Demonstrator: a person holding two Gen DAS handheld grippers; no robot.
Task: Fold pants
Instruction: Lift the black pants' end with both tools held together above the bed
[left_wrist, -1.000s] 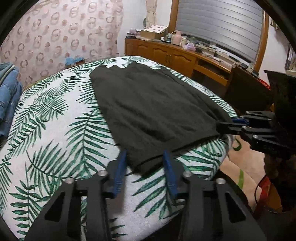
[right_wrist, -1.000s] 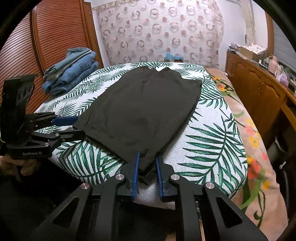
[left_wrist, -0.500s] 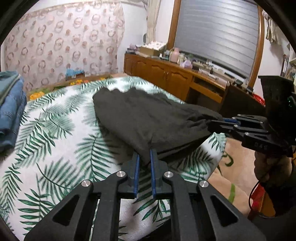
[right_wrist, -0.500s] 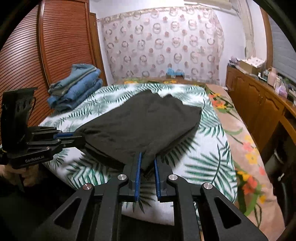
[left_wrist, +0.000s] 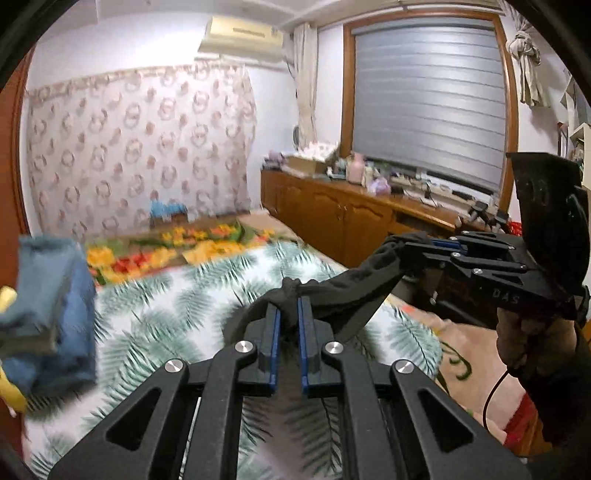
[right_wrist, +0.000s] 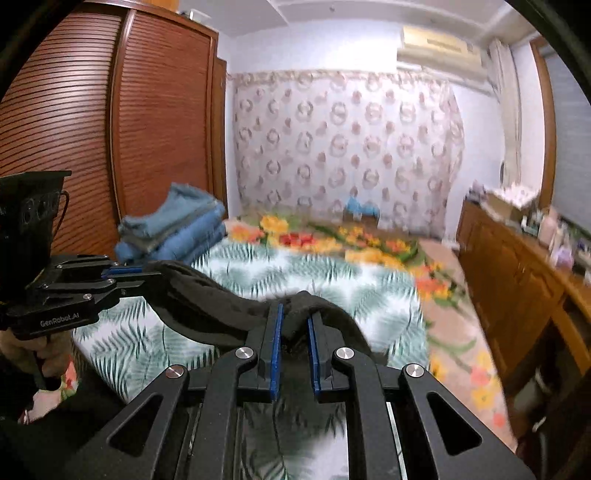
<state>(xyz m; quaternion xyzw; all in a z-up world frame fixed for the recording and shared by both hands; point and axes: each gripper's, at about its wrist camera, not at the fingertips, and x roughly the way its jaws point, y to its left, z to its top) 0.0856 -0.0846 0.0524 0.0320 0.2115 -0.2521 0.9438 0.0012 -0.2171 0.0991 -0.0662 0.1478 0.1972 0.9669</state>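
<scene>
Beside the folded jeans (left_wrist: 48, 310), my left claw (left_wrist: 287, 325) is clenched on one corner of the dark pants (left_wrist: 354, 291), which it had only straddled a second ago. That end has since come up off the palm-leaf bed (left_wrist: 155, 306) and hangs stretched between my two hands (the far end drops out of sight below the claws). Further right, my right claw (right_wrist: 294, 332) is likewise grasping its corner, the cloth bunched between its blue pads (right_wrist: 276, 339). With both corners raised, I judge the fold proper has begun: the lifted hem should be carried forward towards the waistband.
</scene>
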